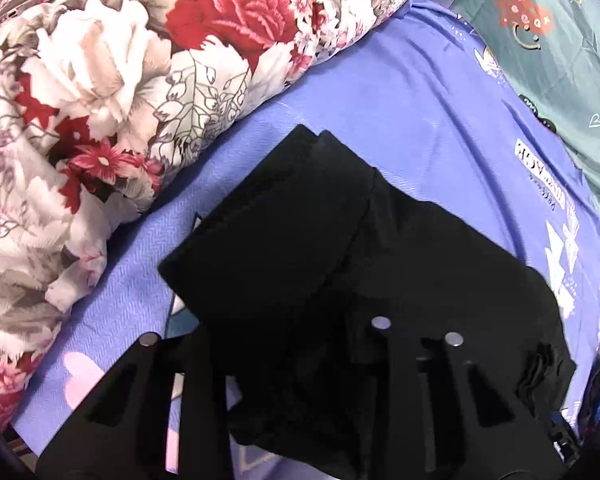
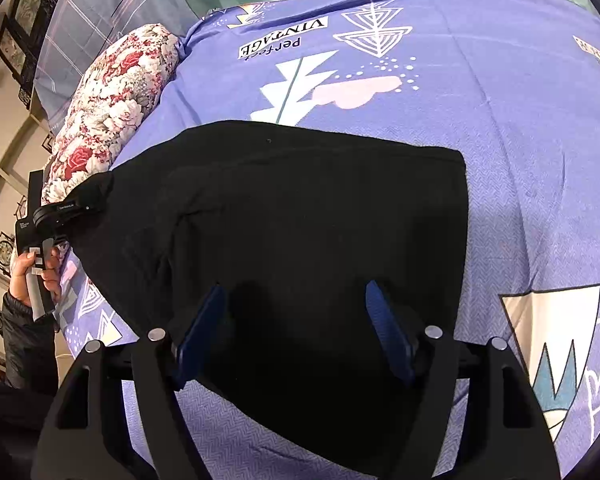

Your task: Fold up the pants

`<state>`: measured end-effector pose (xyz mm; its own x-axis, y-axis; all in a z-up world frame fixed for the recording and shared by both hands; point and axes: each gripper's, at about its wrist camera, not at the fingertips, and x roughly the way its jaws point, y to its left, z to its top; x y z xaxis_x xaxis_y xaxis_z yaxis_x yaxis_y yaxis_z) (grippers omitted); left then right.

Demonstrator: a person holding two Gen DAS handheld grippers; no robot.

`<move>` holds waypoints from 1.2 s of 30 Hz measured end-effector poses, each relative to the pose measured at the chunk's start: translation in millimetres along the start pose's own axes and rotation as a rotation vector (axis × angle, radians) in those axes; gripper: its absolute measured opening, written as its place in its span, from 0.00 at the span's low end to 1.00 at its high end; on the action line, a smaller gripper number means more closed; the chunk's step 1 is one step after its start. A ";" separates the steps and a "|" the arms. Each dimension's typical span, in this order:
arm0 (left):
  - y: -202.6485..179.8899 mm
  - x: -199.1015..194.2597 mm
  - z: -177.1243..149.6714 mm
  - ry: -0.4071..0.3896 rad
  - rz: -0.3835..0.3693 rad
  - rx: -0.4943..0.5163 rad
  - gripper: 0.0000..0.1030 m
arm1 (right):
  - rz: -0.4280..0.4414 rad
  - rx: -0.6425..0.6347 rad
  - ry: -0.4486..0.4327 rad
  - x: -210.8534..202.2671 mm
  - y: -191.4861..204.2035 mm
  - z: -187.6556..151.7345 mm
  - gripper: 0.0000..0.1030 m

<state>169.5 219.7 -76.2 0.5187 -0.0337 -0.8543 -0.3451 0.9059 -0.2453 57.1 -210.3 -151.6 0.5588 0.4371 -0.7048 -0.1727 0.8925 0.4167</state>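
Black pants (image 2: 300,216) are lying folded on the purple bedsheet (image 2: 520,140), roughly mid-bed, flat in the right wrist view with a straight far edge and a straight right edge. In the left wrist view the pants (image 1: 300,248) are showing stacked layers, the top layer's corner pointing away toward the floral blanket (image 1: 112,80).

Right hand-held gripper (image 2: 296,328): jaws are standing wide apart, released, both blue pads (image 2: 388,332) hovering over or resting on the near part of the pants, nothing pinched between them. Whether the pads are touching the cloth, I cannot tell.

Left hand-held gripper (image 1: 292,344): its fingers are disappearing into black fabric, black on black, so the pad contact is not readable. Cloth is sitting between and over the fingers at the near edge of the pants. Clenched or not on the cloth, cannot tell from these views. From the right wrist view the left hand-held gripper (image 2: 80,204) is sitting at the left corner of the pants, with a hand (image 2: 36,272) in a dark sleeve wrapping the handle.

Floral blanket is lying rolled along the left side of the bed, just beside the pants. A green patterned pillow (image 1: 560,48) is lying at the far end, well apart from the pants.
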 end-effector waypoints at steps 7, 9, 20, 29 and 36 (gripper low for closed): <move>-24.5 -49.2 -3.3 -0.069 -0.087 0.068 0.23 | 0.007 -0.028 -0.022 -0.2 2.4 -3.4 0.81; -38.4 -66.8 -3.8 -0.102 -0.109 0.111 0.23 | 0.036 -0.007 -0.027 -1.8 -2.2 -3.1 0.82; -193.4 -142.6 -68.5 -0.124 -0.388 0.506 0.23 | 0.199 0.112 -0.055 -14.5 -27.2 -5.8 0.82; -277.4 -56.0 -154.3 0.166 -0.329 0.678 0.44 | 0.289 0.188 -0.057 -16.7 -41.7 -6.1 0.82; -267.6 -80.8 -167.9 0.170 -0.426 0.762 0.92 | 0.316 0.217 -0.071 -19.2 -46.4 -6.0 0.83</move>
<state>88.6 -90.9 -18.5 0.3406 -0.4397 -0.8311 0.4962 0.8349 -0.2383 49.6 -259.4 -160.8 0.5615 0.6713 -0.4838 -0.1741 0.6674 0.7241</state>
